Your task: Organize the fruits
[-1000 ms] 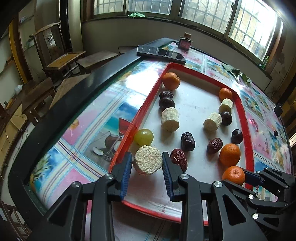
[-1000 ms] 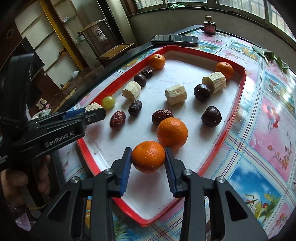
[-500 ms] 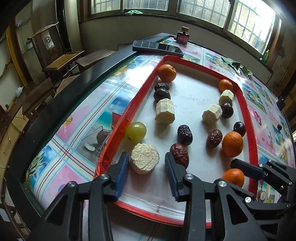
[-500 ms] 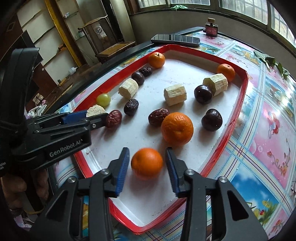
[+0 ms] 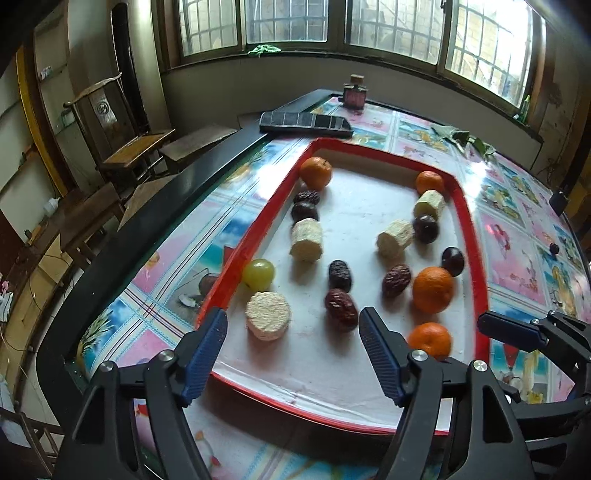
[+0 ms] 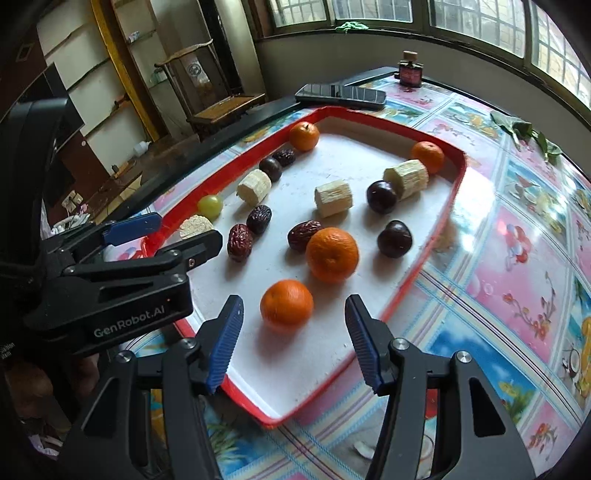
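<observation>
Both grippers stand wide and hold nothing: the left gripper (image 5: 291, 350) has the sugarcane slice (image 5: 267, 315) just ahead between its fingers, the right gripper (image 6: 293, 339) likewise the nearest orange (image 6: 286, 307). On the tray (image 6: 424, 254), 1 careless nudge could roll that orange into its neighbour.

Barred windows (image 5: 399, 22) light a wooden chair (image 5: 122, 140) by the wall.

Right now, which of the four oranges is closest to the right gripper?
The orange lying just ahead of the open right gripper, at the tray's near end; the other three sit farther up the tray.
</observation>
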### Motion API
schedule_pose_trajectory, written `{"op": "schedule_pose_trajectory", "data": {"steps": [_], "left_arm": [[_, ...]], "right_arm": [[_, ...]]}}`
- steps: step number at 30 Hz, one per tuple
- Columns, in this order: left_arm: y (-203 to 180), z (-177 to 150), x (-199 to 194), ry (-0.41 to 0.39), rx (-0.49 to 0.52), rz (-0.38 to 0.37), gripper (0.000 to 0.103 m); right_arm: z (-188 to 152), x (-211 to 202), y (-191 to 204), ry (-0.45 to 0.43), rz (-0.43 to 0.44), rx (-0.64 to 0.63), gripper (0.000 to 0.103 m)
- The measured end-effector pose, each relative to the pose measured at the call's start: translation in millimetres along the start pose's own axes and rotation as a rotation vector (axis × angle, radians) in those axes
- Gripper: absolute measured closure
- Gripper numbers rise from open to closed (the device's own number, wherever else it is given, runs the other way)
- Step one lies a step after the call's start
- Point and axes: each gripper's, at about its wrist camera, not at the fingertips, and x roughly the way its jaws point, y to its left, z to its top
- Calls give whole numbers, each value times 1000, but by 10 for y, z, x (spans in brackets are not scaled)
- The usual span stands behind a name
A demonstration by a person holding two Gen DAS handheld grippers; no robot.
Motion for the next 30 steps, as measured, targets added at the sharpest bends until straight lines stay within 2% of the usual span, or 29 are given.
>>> {"op": "schedule_pose_trajectory", "data": {"steps": [8,11,18,22,26,30], "left_arm": [[-236,-65,-165,-20,-13,-23,28],[-300,-132,-253,-39,-31,-5,28],[-245,-352,-416,-54,-122,34,27],[-244,-473,-490,-66,-137,83,27],[-254,-520,-550,-68,-138,128,24],[-249,-568,-558,-54,-139,136,24]], "right_arm": [[-128,-269,-139,-35,4,39,41],[-210,-378,-215,-49,1,68,40],[-480,-612,-325,-68,-74,84,24],[-589,-612,-346,-43,-103,95,17],[-671,-546,-270,0,-106,73,16],[-695,-511,-158,14,-117,15,16]]}}
